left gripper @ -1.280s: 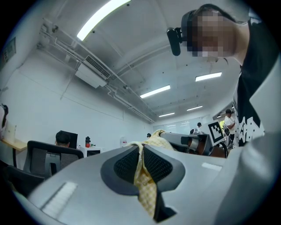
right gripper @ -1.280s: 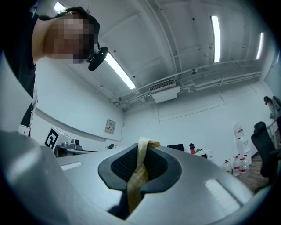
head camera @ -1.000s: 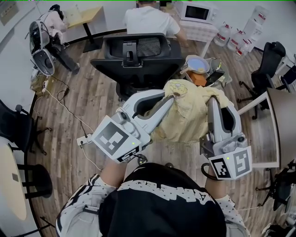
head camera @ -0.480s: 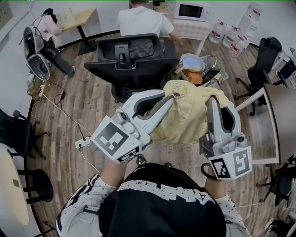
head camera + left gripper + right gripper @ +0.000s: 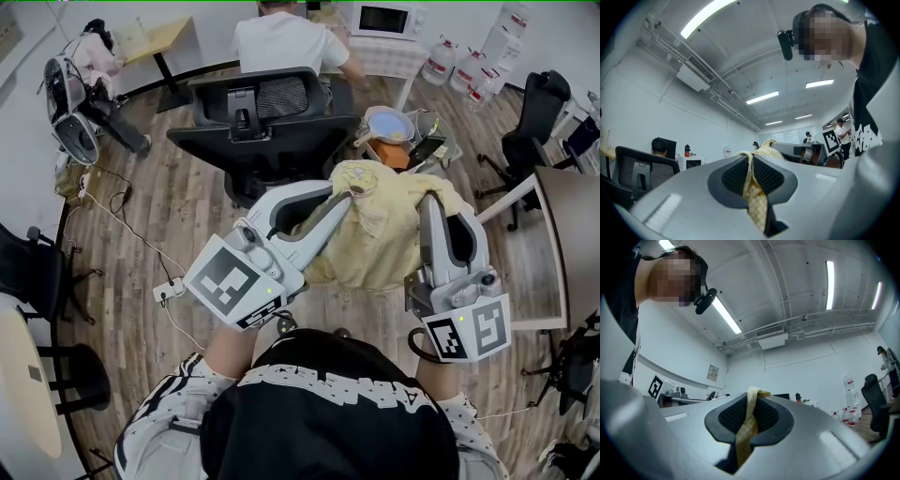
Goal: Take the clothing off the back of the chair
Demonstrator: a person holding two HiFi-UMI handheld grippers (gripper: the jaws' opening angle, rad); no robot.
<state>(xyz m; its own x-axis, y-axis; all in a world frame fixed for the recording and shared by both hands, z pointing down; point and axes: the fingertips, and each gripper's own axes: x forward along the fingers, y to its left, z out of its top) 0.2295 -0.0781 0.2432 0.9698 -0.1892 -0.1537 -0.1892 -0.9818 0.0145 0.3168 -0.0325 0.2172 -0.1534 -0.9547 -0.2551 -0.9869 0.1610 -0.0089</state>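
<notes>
A pale yellow checked garment hangs in the air between my two grippers, in front of my chest. My left gripper is shut on its left upper edge; the cloth shows pinched between the dark pads in the left gripper view. My right gripper is shut on the right upper edge, with a yellow strip squeezed between its pads. The black office chair stands beyond the garment, its back bare.
A seated person in a white shirt works at a desk behind the chair. A stool with a bowl and bag stands right of the chair. A grey table is at right, water bottles at the back right, cables on the wooden floor at left.
Both grippers and the garment keep their places in the picture. The chair and the room behind have shifted slightly left, as the head camera's view has moved.
</notes>
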